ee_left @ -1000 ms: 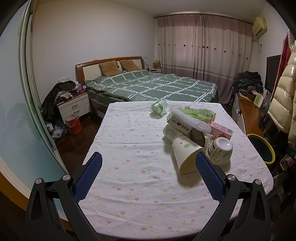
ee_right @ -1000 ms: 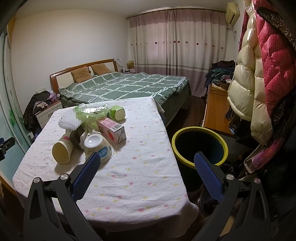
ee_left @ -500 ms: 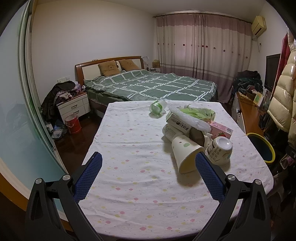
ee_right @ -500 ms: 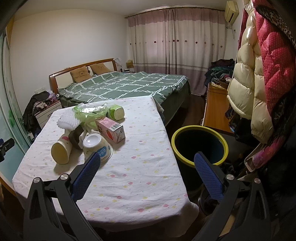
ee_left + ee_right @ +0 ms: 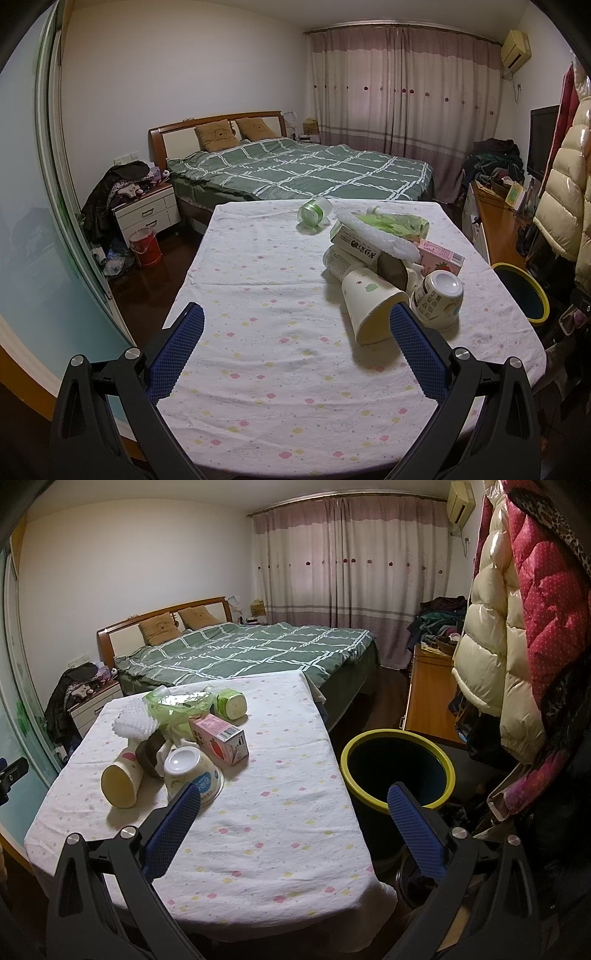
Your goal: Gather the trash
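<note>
We are holding the left gripper (image 5: 295, 328) spread wide and empty above the near end of the table (image 5: 258, 369), its blue, mesh-textured pads (image 5: 177, 354) touching nothing, and we are keeping the right gripper (image 5: 293, 814) just as wide and just as empty, one finger over the table's near corner and the other in front of the bin (image 5: 397, 764). The table is wearing a soft white cloth dotted with small pink and yellow flowers. The trash is lying in a heap on the far right part of the table as the left camera sees it: a cream paper cup (image 5: 373, 304) tipped on its side with its mouth toward us, a round paper bowl (image 5: 437, 299) turned upside down just beside it, a pink rectangular carton (image 5: 441, 256) behind the bowl, a white foam net sleeve (image 5: 376, 236) draped across the heap, a crinkled green plastic bag (image 5: 395, 223) behind that, and a small green-banded bottle (image 5: 314, 214) lying apart toward the table's far edge. The bin, round and dark with a yellow rim, is standing on the floor just beside the table's right edge. Both grippers are pointing forward and slightly downward over the table.
</note>
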A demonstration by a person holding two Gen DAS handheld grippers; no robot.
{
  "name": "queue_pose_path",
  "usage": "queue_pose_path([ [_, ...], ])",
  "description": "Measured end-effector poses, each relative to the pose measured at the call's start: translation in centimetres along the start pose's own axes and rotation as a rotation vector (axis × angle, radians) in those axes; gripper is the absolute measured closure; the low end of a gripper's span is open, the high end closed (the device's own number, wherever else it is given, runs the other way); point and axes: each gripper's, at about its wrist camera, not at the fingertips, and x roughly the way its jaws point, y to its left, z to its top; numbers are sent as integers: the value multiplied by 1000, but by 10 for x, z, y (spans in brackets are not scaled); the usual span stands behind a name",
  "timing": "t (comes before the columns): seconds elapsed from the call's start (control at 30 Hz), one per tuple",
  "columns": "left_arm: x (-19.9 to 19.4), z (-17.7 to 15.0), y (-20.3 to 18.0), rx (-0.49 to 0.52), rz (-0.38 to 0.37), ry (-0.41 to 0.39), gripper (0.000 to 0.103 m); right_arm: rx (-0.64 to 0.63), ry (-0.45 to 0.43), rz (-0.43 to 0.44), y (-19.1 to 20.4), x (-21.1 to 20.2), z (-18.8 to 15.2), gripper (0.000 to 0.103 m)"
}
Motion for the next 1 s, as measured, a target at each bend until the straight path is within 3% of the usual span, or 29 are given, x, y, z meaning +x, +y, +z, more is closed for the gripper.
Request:
queue_pose_path([
  [0.6, 17, -4, 2, -2, 2, 12, 4, 6, 40, 22, 3, 28, 4, 6],
  [0.87, 44, 8, 17, -25, 30, 32, 4, -91, 71, 147, 47, 83, 30, 6],
  [1.0, 55, 12, 22, -28, 35, 35, 4, -170, 31, 220, 81, 111, 55, 6],
])
